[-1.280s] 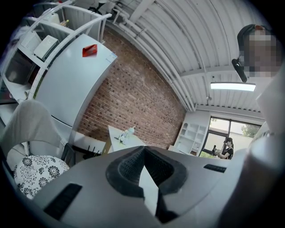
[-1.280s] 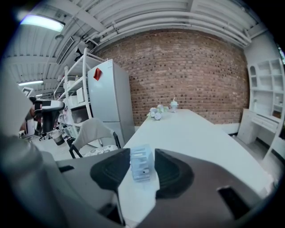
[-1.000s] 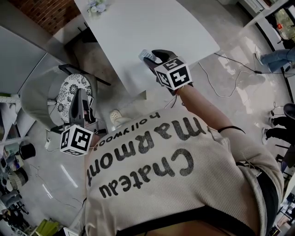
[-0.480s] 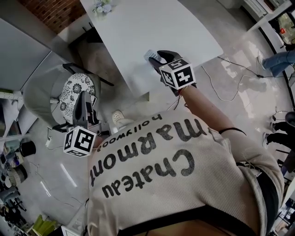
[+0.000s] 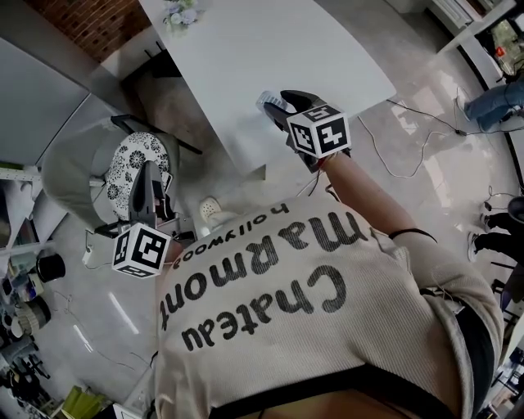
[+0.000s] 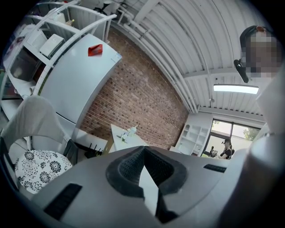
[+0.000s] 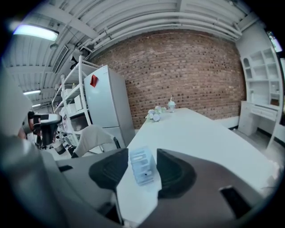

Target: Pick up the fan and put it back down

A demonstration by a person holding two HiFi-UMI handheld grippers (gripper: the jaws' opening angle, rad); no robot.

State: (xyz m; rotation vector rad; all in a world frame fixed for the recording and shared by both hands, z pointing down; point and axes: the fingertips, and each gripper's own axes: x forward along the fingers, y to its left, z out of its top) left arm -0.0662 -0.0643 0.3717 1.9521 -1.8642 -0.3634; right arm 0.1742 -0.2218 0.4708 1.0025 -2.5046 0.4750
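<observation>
A small pale blue fan point(image 7: 143, 165) stands upright near the front edge of the white table point(image 7: 200, 133), between the jaws of my right gripper point(image 7: 142, 156). Those jaws are opening. The left pad lies close along the fan, and a thin gap shows at the right pad. From the head view the fan point(image 5: 268, 101) peeks out just beyond my right gripper point(image 5: 275, 106). My left gripper point(image 5: 147, 170) hangs off the table over the floor, beside a chair. In its own view my left gripper point(image 6: 143, 149) has its pads meeting at the tips with nothing in them.
A chair with a black-and-white patterned cushion point(image 5: 131, 159) stands left of the table point(image 5: 246, 49). Flowers point(image 5: 176, 12) sit at the table's far end. A white fridge point(image 7: 104, 102) and shelves line the left wall. Cables point(image 5: 409, 139) run across the floor at right.
My right gripper's marker cube has rolled slightly while the gripper stays at the fan. My left gripper has hardly moved.
</observation>
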